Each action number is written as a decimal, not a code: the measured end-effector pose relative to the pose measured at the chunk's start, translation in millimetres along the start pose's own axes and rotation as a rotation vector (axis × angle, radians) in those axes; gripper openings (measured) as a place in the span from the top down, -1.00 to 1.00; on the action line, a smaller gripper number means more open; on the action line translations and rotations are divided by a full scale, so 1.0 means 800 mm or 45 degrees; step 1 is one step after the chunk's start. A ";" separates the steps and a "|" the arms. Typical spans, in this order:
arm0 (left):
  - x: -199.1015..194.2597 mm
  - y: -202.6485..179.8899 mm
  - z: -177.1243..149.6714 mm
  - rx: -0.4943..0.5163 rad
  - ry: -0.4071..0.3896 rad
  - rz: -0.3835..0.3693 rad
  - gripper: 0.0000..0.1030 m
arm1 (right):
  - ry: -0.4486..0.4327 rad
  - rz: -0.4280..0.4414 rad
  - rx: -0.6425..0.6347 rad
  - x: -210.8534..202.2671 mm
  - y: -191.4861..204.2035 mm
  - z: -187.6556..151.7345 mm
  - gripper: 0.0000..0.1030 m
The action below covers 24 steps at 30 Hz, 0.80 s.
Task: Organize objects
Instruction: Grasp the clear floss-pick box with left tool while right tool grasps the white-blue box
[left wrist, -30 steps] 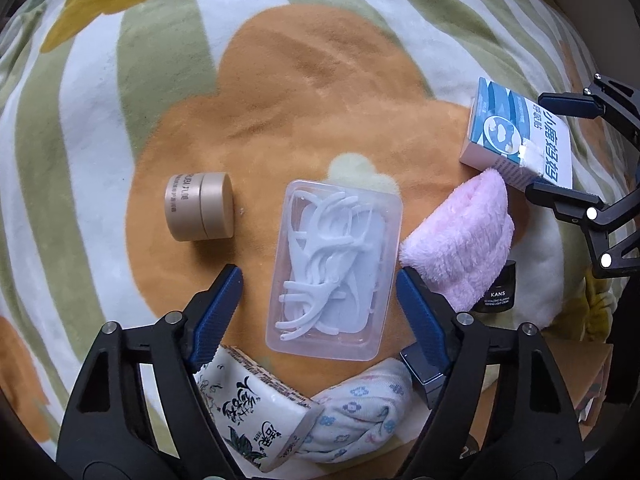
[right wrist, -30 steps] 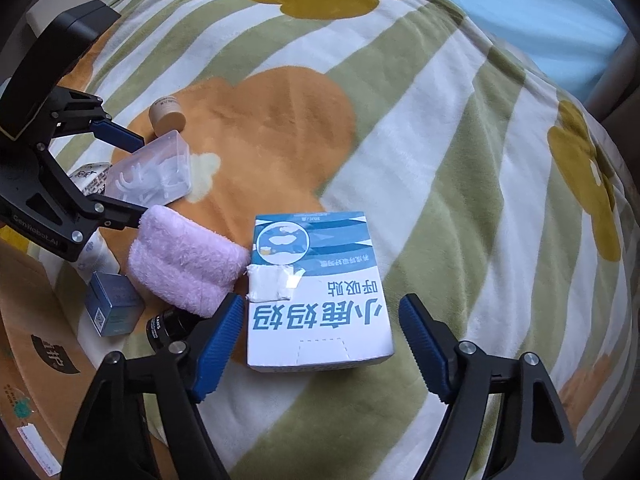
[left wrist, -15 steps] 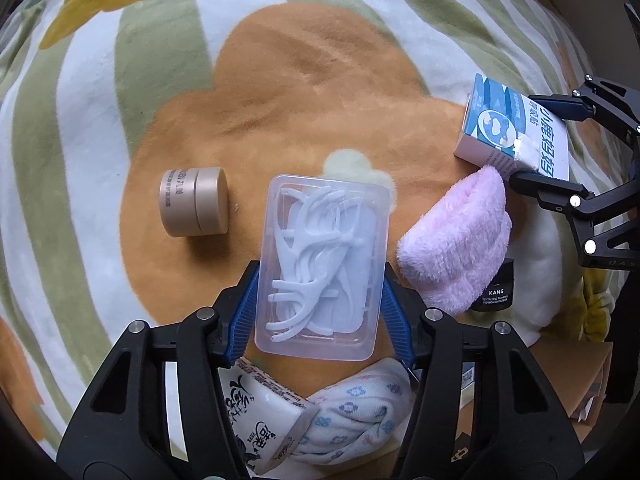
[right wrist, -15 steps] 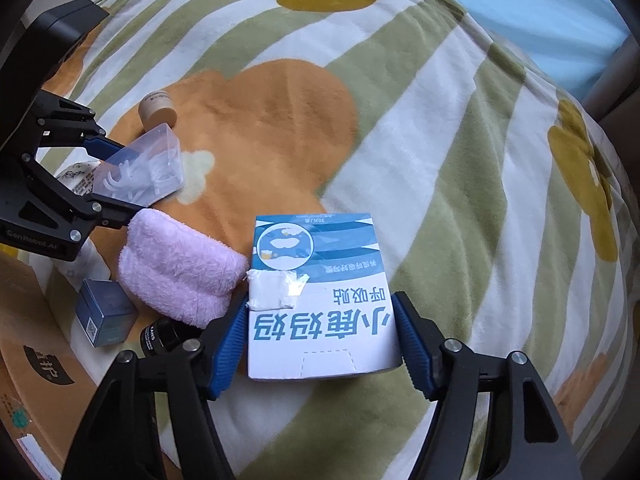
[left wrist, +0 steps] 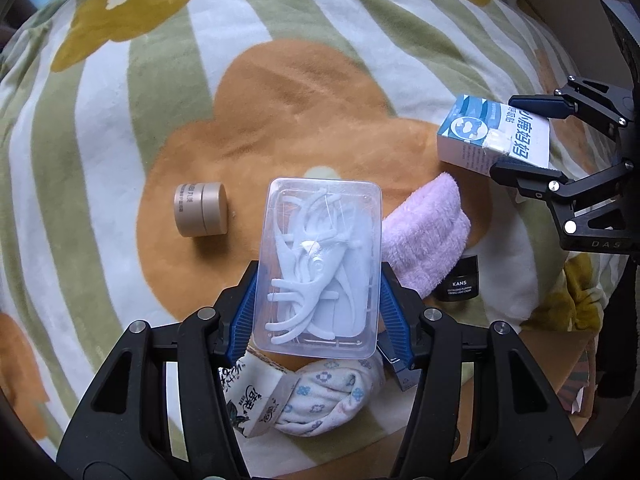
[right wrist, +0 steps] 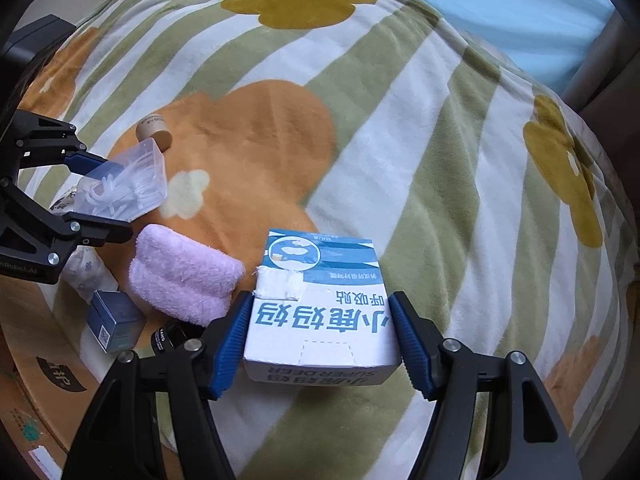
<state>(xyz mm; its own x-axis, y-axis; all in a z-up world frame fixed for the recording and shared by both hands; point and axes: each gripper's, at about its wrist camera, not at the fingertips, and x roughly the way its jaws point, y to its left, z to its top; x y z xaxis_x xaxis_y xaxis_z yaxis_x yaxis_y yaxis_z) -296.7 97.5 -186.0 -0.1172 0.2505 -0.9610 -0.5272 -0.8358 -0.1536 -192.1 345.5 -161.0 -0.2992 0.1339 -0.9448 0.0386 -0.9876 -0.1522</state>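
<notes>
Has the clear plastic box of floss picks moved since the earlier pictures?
Yes. The clear box of floss picks has lifted off the blanket toward the camera, clamped in the left gripper; the tan jar beside it stayed put.

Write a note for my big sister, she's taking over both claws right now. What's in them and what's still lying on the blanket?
Left claw: shut on the clear box of floss picks, lifted off the blanket.
Right claw: shut on the blue and white carton.
On the blanket: tan jar lying on its side, pink towel, small blue box, black jar, floral cloth and a printed packet.
A cardboard box sits at the blanket's edge.
Done: both items gripped. Left: put them away, then gather the rest. Where they go isn't shown.
</notes>
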 end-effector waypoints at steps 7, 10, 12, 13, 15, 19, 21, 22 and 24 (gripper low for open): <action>-0.047 0.002 -0.028 0.003 -0.046 0.009 -0.01 | -0.040 -0.013 0.005 -0.034 0.000 -0.002 -0.23; -0.073 -0.007 -0.037 0.002 -0.072 -0.001 -0.01 | -0.072 -0.015 -0.001 -0.062 0.007 -0.002 -0.23; -0.090 -0.014 -0.045 0.004 -0.085 -0.003 -0.01 | -0.097 -0.012 0.000 -0.081 0.013 -0.004 -0.23; -0.102 -0.018 -0.051 0.009 -0.097 0.004 -0.01 | -0.111 -0.007 0.005 -0.091 0.016 -0.006 -0.23; -0.122 -0.023 -0.064 0.018 -0.117 0.014 -0.01 | -0.152 0.023 0.027 -0.117 0.024 -0.012 -0.23; -0.162 -0.034 -0.098 0.021 -0.152 0.029 -0.01 | -0.207 0.070 0.029 -0.164 0.049 -0.027 -0.23; -0.177 -0.040 -0.117 0.020 -0.159 0.028 -0.01 | -0.236 0.088 0.028 -0.187 0.064 -0.038 -0.23; -0.183 -0.044 -0.126 0.018 -0.164 0.026 -0.01 | -0.247 0.094 0.024 -0.195 0.070 -0.043 -0.23; -0.195 -0.052 -0.146 0.019 -0.174 0.034 -0.01 | -0.272 0.124 0.017 -0.214 0.087 -0.056 -0.23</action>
<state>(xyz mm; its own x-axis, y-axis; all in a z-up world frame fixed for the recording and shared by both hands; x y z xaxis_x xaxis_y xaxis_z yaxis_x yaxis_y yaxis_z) -158.0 35.9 -57.0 -0.2444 0.2937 -0.9241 -0.5349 -0.8357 -0.1241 -95.7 257.7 -22.7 -0.4898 0.0190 -0.8716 0.0647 -0.9962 -0.0580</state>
